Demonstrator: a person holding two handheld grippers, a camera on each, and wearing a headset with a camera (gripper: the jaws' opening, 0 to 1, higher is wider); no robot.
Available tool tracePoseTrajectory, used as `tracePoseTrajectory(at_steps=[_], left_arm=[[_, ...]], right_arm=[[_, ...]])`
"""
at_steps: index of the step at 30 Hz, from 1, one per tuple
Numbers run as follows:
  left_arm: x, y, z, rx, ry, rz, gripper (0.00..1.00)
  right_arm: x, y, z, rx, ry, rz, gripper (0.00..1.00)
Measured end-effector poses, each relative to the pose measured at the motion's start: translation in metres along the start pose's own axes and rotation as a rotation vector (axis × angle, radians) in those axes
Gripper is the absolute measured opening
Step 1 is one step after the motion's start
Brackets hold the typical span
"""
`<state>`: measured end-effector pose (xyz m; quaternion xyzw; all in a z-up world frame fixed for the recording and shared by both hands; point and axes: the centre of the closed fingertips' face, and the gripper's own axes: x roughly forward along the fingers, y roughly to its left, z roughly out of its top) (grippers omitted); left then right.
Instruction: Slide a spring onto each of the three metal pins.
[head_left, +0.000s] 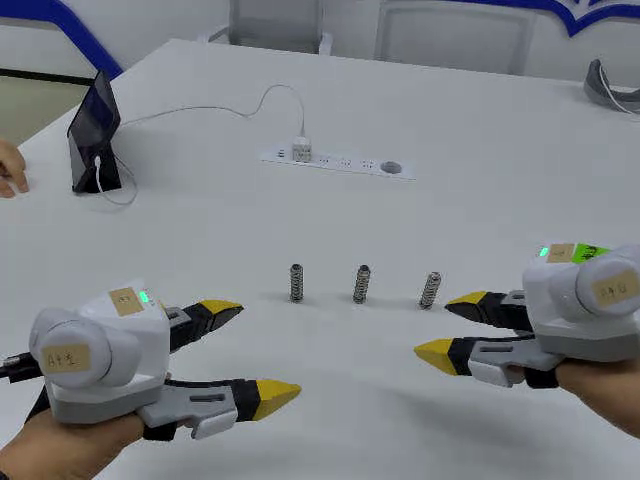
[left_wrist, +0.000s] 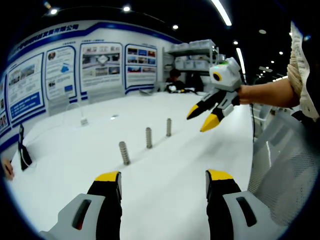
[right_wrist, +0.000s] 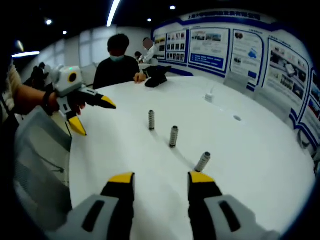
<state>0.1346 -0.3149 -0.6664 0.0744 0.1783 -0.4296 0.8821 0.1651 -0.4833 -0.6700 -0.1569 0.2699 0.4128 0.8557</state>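
On the white tabletop (head_left: 400, 110), three grey coiled metal springs (head_left: 361, 284) stand upright in a neat row, each apart from its neighbour. The yellow-tipped left tongs (head_left: 269, 348) hover off the row's left end, spread wide and gripping nothing. Over on the other side, the right tongs (head_left: 432, 324) gape open too, empty, just beside the rightmost spring (head_left: 430, 290).

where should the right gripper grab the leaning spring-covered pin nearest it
Pinch the spring-covered pin mid-height, across its coils, with the right gripper coming in level from its own side. It stands almost upright, leaning slightly, apart from the middle pin.
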Motion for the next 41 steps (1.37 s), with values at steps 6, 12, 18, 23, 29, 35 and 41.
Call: tracePoseTrajectory(at_steps=[6, 12, 18, 23, 29, 35, 41], left_arm=[[-0.005, 0.000, -0.002, -0.016, 0.020, 0.022, 0.70], [-0.011, 0.004, -0.002, -0.021, 0.032, 0.061, 0.71], [-0.017, 0.011, -0.002, -0.024, 0.030, 0.099, 0.71], [-0.017, 0.011, -0.002, -0.028, 0.031, 0.089, 0.72], [-0.014, 0.015, 0.000, -0.023, 0.019, 0.043, 0.72], [-0.015, 0.023, 0.000, -0.021, 0.001, 0.020, 0.73], [-0.019, 0.024, -0.001, -0.012, 0.007, 0.007, 0.73]], right_arm=[[-0.016, -0.006, -0.007, 0.010, -0.043, -0.002, 0.52], [-0.026, -0.011, -0.013, 0.004, -0.067, -0.005, 0.58], [-0.032, -0.013, -0.014, -0.007, -0.092, -0.010, 0.61], [-0.032, -0.012, -0.009, -0.005, -0.109, -0.021, 0.64], [-0.036, -0.009, 0.001, 0.004, -0.121, -0.065, 0.64], [-0.037, -0.004, 0.005, -0.003, -0.102, -0.092, 0.66], [-0.037, -0.005, 0.007, 0.009, -0.108, -0.116, 0.66]])
